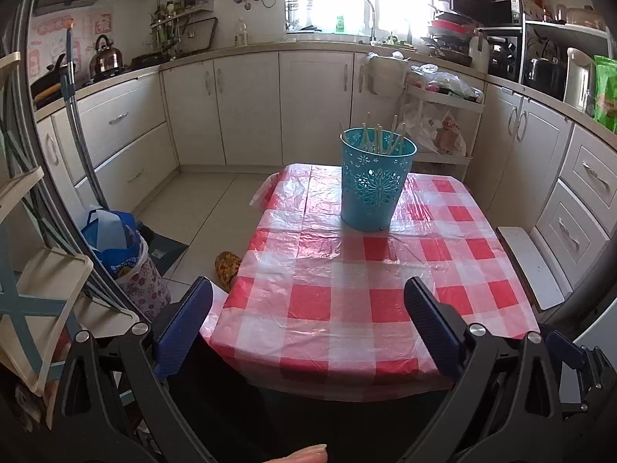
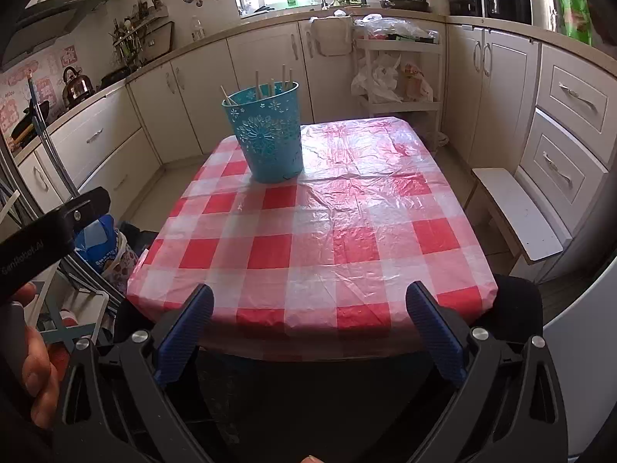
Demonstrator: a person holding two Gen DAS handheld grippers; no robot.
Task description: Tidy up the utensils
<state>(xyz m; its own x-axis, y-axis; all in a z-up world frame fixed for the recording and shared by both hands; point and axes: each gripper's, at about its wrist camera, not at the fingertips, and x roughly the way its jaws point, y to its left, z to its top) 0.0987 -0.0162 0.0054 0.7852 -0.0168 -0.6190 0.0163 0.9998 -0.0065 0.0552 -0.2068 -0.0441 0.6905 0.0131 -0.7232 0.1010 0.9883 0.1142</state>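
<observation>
At frame centre, bin (image 1: 376, 181) apparently holds chopsticks (image 1: 380, 137); my left tongs (image 1: 308, 322) and right tongs (image 2: 308, 322) gape wide, empty; approach squarely.

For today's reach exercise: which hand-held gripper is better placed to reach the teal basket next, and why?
Probably the left hand-held gripper: the teal basket stands nearly straight ahead of it. For the right hand-held gripper the basket sits off to its left. Both are open and empty.

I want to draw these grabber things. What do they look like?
Each gripper, left and right, has two blue ribbed finger pads on black angular arms with round silver bolts. The left one's black body carries pale lettering.
</observation>
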